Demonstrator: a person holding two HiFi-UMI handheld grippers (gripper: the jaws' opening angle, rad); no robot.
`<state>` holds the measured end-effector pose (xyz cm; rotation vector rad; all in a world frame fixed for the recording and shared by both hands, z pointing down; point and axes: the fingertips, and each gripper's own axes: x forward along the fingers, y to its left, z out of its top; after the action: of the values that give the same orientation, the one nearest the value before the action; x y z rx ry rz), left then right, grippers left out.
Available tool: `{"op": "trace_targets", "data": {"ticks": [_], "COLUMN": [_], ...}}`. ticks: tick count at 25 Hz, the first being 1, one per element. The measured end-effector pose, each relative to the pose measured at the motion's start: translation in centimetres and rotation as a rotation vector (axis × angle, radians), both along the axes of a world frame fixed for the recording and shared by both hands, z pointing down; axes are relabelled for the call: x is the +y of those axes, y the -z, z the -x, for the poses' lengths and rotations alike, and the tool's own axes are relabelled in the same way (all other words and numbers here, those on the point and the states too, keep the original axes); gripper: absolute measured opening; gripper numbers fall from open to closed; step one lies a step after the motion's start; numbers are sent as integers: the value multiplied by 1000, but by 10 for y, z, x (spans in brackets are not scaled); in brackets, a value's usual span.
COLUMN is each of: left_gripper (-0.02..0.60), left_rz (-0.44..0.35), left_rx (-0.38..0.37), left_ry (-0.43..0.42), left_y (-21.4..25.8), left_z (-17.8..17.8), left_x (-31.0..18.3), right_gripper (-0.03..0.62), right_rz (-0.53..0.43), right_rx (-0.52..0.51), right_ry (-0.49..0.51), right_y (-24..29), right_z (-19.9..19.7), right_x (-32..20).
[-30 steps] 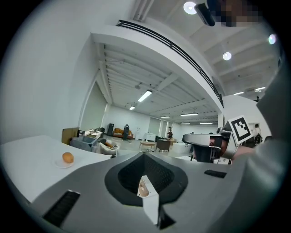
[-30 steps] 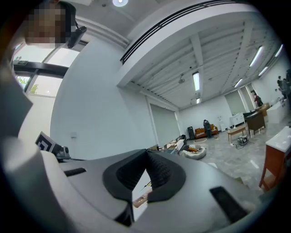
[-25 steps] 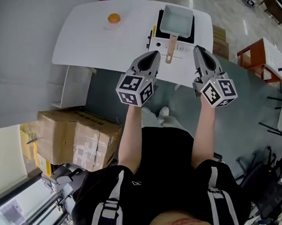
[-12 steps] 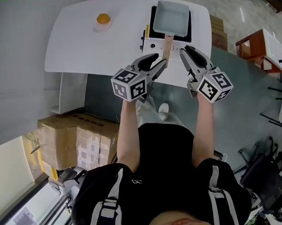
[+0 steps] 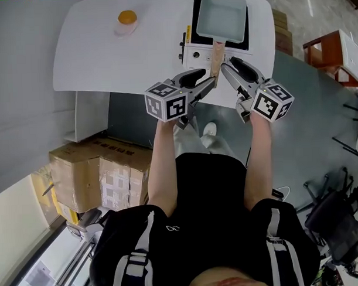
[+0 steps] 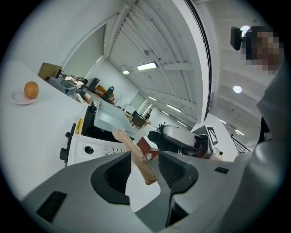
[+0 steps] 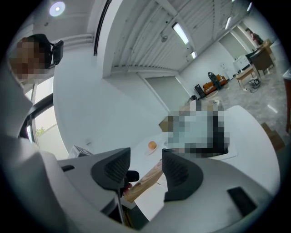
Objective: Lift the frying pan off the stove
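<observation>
A pale square frying pan (image 5: pixel 224 17) sits on the stove (image 5: pixel 193 51) at the far edge of the white table (image 5: pixel 105 54). Its wooden handle (image 5: pixel 214 56) points back toward me. My left gripper (image 5: pixel 205 77) reaches in from the left and my right gripper (image 5: pixel 229 64) from the right, both at the handle's end. Both sets of jaws are opening. In the left gripper view the handle (image 6: pixel 136 157) lies between the spread jaws of the left gripper (image 6: pixel 144 168), untouched by the pads. The right gripper view shows the handle (image 7: pixel 144 179) in the gap of the right gripper (image 7: pixel 146 169), also loose.
An orange (image 5: pixel 126 18) on a small plate lies at the table's far left. Cardboard boxes (image 5: pixel 98 177) stand on the floor at the left, below the table edge. A brown side table (image 5: pixel 334 52) and a black chair (image 5: pixel 340 222) are at the right.
Both grippers moved forward and inward to the pan's handle. Their jaws went from shut to open, and the handle now lies between each pair.
</observation>
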<state>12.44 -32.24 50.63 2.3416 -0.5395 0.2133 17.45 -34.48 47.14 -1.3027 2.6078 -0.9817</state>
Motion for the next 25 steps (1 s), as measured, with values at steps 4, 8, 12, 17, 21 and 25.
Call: {"op": "trace_targets", "data": {"ticks": [4,8,12,17,21,25], "left_gripper": [202,202,202,202,197,171], "left_rz": [58,113,141,192,251,288], "left_rx": [32,78,90,108,154,181], "left_ry": [-56,-87,-103,-136,-156,-185], "left_y": [-10,-14,-17,-21,-22,-22], "left_z": [-7,-11,-13,-17,-21,-23], "left_x": [5,6,6,8,8,10], "right_gripper": [224,224,224,225,224,222], "right_rz": [51,96,116,161,208,225], "right_rx": [17,-23,-19,-57,-87,-164], "right_ry": [32,55,64,71,99,119], "right_y": [-20,-32,-40,-50,-58,-58], "right_z": [8,14,14,15,22,28], "right_x": [-3,-6,-8,-10,-10,-12]}}
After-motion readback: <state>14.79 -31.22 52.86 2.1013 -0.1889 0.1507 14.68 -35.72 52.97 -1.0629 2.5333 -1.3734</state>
